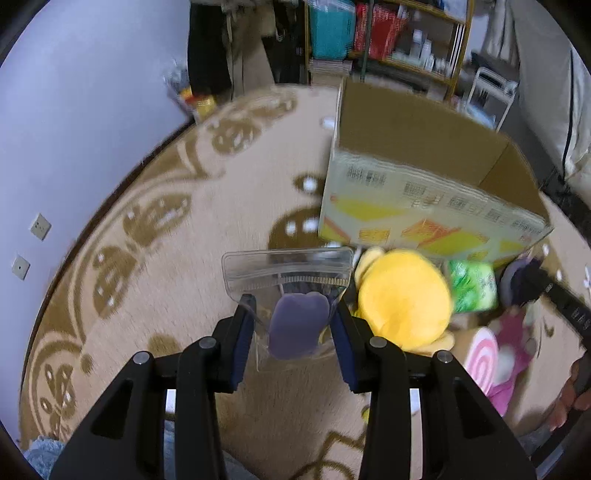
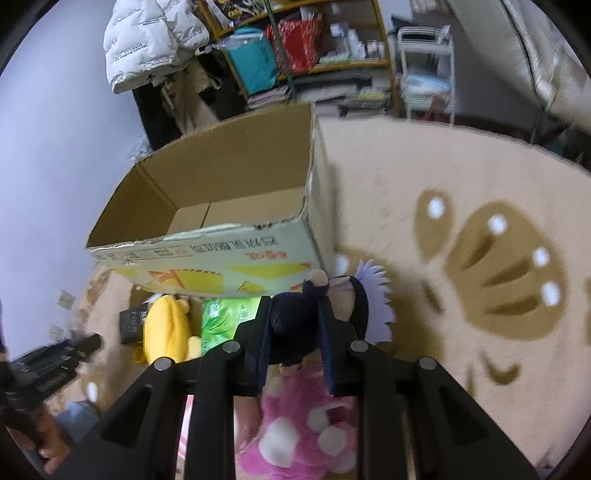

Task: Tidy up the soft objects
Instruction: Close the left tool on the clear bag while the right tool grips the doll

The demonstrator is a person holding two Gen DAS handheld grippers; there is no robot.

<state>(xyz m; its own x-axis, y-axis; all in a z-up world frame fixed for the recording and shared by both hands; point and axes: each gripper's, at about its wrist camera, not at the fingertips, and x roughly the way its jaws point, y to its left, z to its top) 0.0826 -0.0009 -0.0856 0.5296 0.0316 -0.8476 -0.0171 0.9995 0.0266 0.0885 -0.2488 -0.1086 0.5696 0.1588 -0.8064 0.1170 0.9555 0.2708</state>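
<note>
A beige carpet (image 1: 229,229) with brown motifs covers the floor, shelving (image 1: 391,33) behind. Left of centre, the left gripper (image 1: 293,325) pinches a clear pouch (image 1: 288,273) (purple item inside). Right of it sits an open cardboard box (image 2: 221,206); below it the right gripper (image 2: 295,328) clamps a dark doll (image 2: 295,325).

left gripper (image 1: 295,325) | black frame | blue fingers (image 1: 243,332) | silver screws
</note>
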